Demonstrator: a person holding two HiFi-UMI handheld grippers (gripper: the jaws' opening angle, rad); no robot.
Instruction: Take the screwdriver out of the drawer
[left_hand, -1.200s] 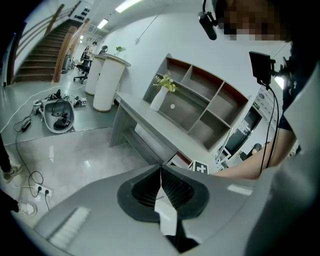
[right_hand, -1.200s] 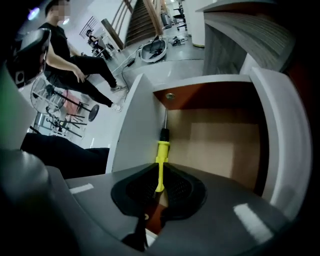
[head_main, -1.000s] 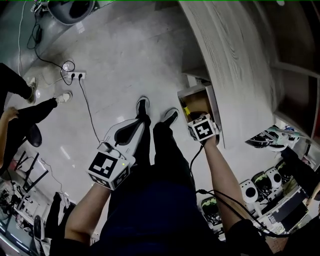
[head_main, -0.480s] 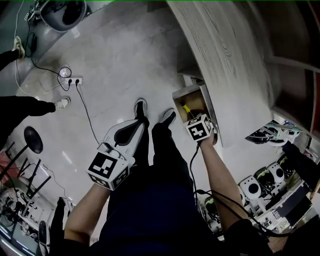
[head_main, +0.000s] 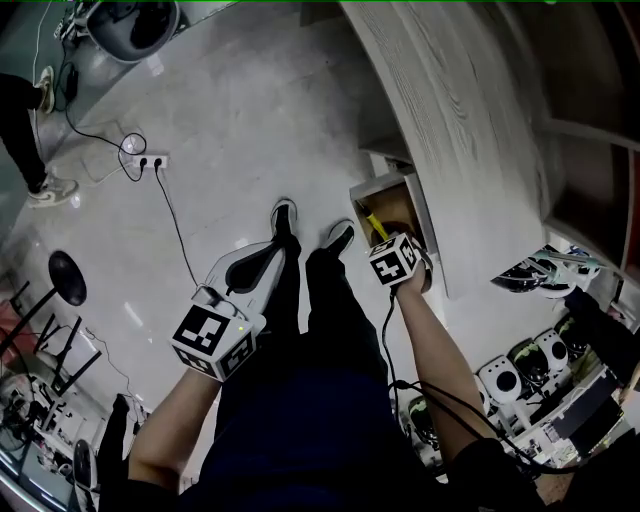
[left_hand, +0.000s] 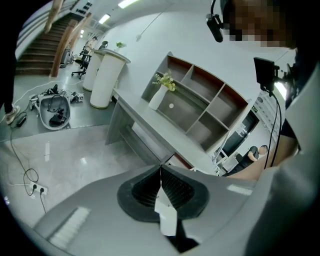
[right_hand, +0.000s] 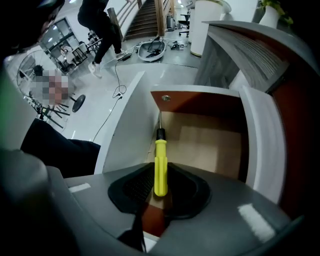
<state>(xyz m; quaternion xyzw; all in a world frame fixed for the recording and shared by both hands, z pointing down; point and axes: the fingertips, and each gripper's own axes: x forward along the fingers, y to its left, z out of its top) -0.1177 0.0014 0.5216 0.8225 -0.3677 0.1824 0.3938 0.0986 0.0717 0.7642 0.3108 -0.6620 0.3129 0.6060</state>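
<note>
Right tongs (right_hand: 161, 169), with ribbed black pads, have just been opening and stand apart around the smooth yellow handle of the screwdriver (right_hand: 160, 150). Its thin metal shaft lies inside the open wooden drawer (right_hand: 215, 145). Left tongs (left_hand: 161, 172) are pressed together.

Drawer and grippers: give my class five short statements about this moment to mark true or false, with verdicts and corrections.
1. The drawer stands open. True.
2. The screwdriver has a red handle. False: its handle is yellow.
3. The left gripper reaches into the drawer. False: it is over the floor beside the person's legs, away from the drawer, with its jaws together.
4. The right gripper is shut with nothing between its jaws. False: its jaws stand apart, having just been opening, and the screwdriver's handle lies between them.
5. A power strip lies on the floor. True.
</note>
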